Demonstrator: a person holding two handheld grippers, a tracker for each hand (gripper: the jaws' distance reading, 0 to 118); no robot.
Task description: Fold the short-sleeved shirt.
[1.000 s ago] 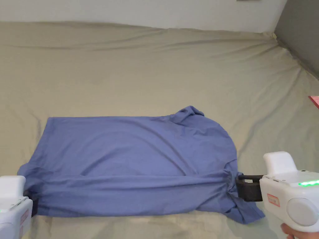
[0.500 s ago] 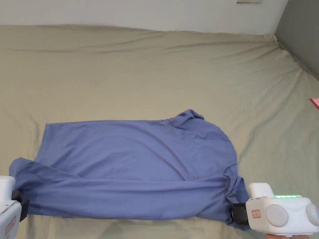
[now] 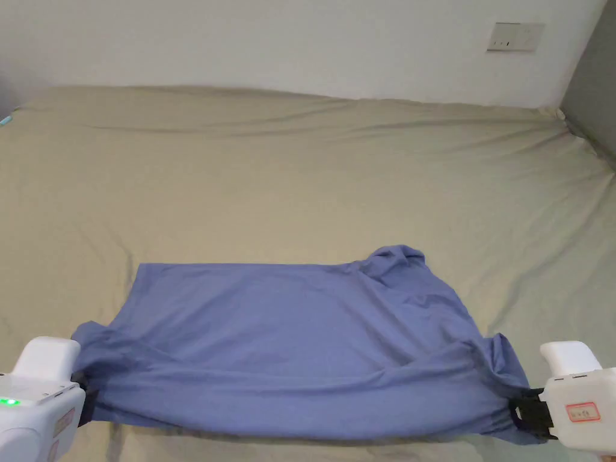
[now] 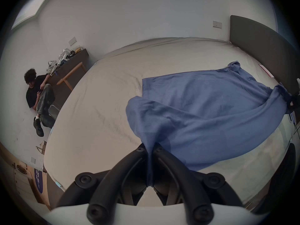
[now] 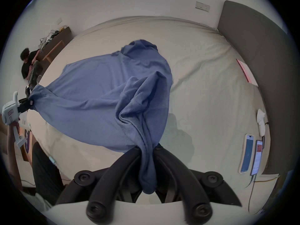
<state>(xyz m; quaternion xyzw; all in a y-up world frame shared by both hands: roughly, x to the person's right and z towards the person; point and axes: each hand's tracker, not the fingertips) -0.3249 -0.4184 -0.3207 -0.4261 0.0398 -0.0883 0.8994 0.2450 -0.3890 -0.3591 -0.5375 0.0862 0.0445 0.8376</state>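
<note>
Both claws, the left claw (image 3: 84, 394) and the right claw (image 3: 522, 415), are pinching the near edge of the blue short-sleeved shirt (image 3: 301, 337) lying low-centre on the bed (image 3: 301, 168), so I'd be keeping that edge taut and level while carrying it over.

You stand at the near edge of a wide bed (image 3: 301, 174) under a creased beige sheet; a plain white wall (image 3: 271, 42) runs along its far side, with a pale switch plate (image 3: 515, 36) high on the right; a dark grey padded headboard (image 5: 259, 66) closes the right end. In the left gripper view, a dark sideboard (image 4: 71, 63) with a wooden frame stands against the far left wall, cluttered on top; a person (image 4: 39, 95) sits on the pale floor beside it.
</note>
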